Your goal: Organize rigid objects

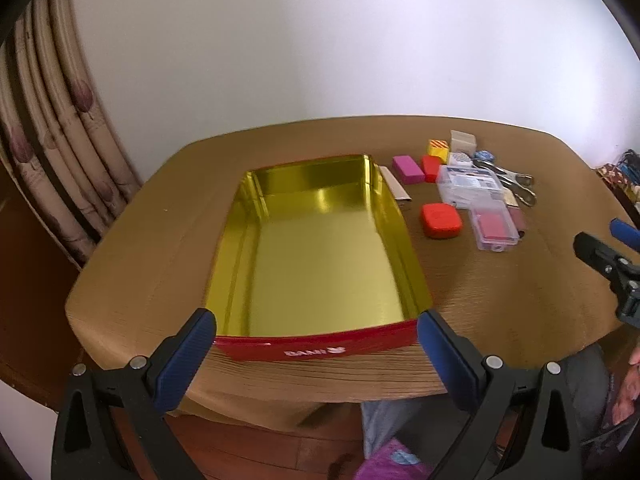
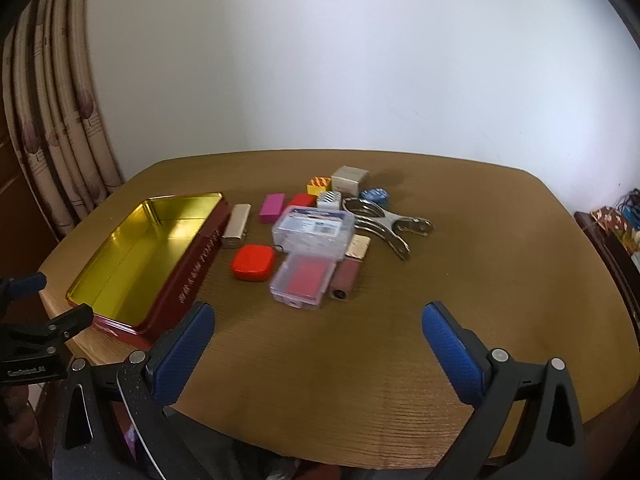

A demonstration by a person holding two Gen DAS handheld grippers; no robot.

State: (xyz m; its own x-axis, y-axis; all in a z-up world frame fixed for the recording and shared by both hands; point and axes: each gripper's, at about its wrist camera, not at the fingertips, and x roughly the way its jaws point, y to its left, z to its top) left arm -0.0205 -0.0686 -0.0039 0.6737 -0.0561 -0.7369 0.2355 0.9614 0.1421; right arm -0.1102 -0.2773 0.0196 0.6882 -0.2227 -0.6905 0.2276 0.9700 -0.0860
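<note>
We see an open red tin, gold inside, near the worktop's left edge; small boxes, cases and metal clips cluster mid-worktop.

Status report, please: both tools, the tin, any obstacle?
Left tool and right tool open, holding nothing. Tin open, nothing inside. Small items clustered beside it. No obstacle seen.

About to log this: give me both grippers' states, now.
Left gripper: open, empty, at the red tin.
Right gripper: open, empty.
</note>
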